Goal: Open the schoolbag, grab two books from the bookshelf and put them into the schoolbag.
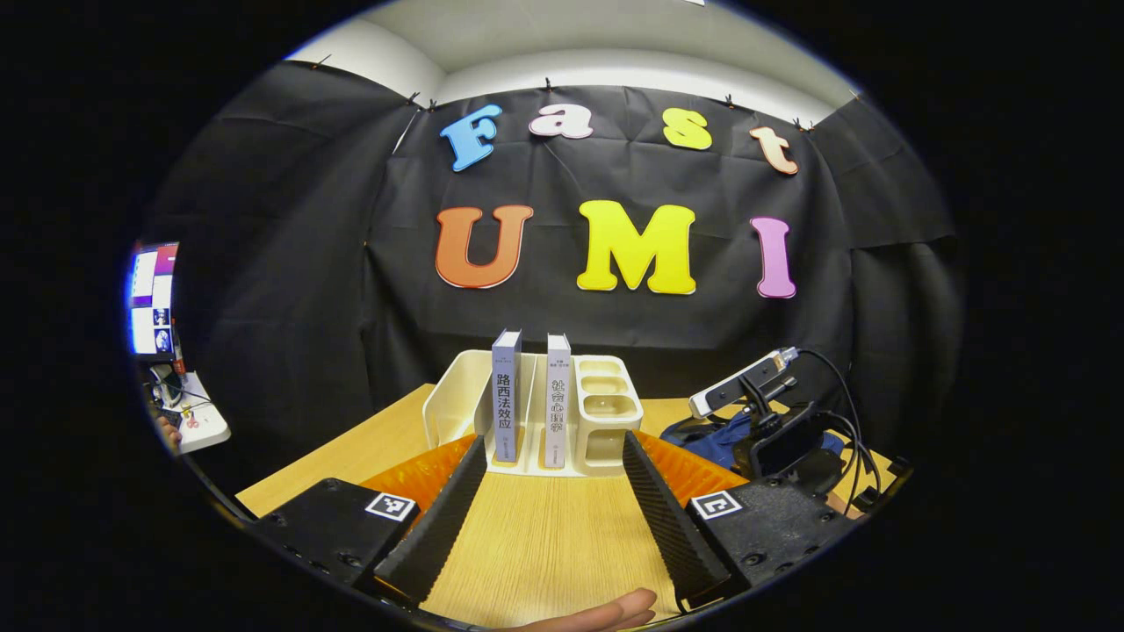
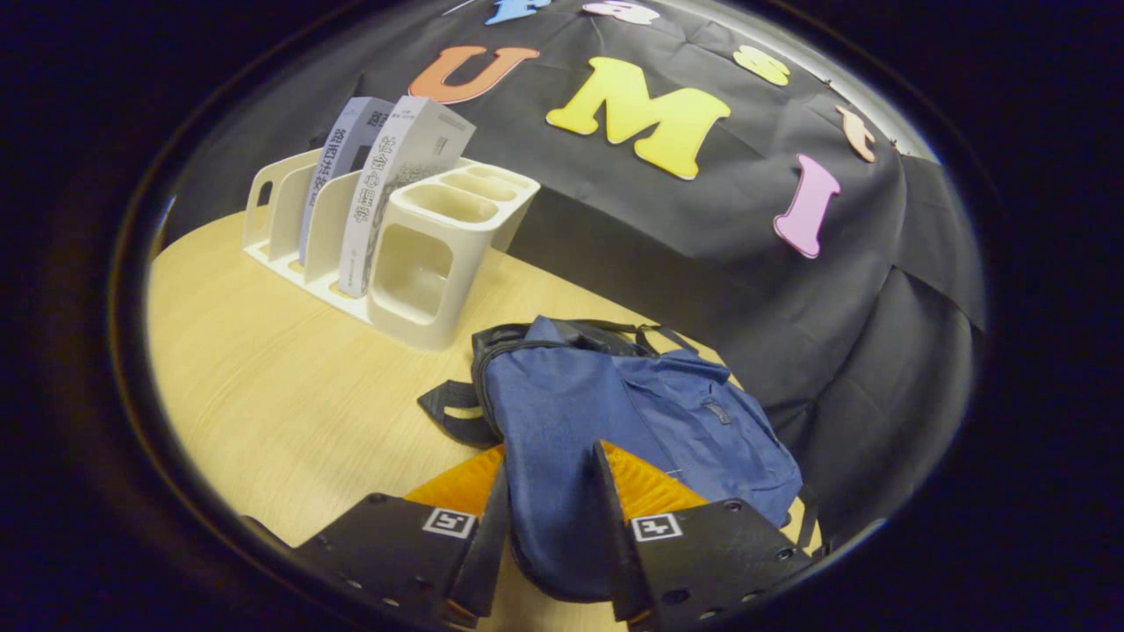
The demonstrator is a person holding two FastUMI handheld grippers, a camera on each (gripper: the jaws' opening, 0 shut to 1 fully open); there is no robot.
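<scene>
A white bookshelf point(image 1: 597, 412) stands on the wooden table point(image 1: 544, 544), straight ahead in the left gripper view. Two grey-spined books point(image 1: 507, 395) point(image 1: 557, 399) stand upright in its slots. My left gripper point(image 1: 555, 441) is open a short way in front of the shelf, with nothing between its fingers. The blue schoolbag point(image 2: 615, 395) lies flat on the table to the right of the bookshelf point(image 2: 421, 254). My right gripper point(image 2: 551, 456) is shut on the bag's near edge, with blue cloth pinched between both fingers. The right gripper point(image 1: 773, 439) also shows over the bag point(image 1: 711, 439) at the right.
The black cloth wall hangs close behind the shelf and the bag. A monitor point(image 1: 154, 298) and a white board point(image 1: 200, 423) sit off the table's left side. A fingertip point(image 1: 606, 610) shows at the bottom edge. Bare wood point(image 2: 263, 386) lies left of the bag.
</scene>
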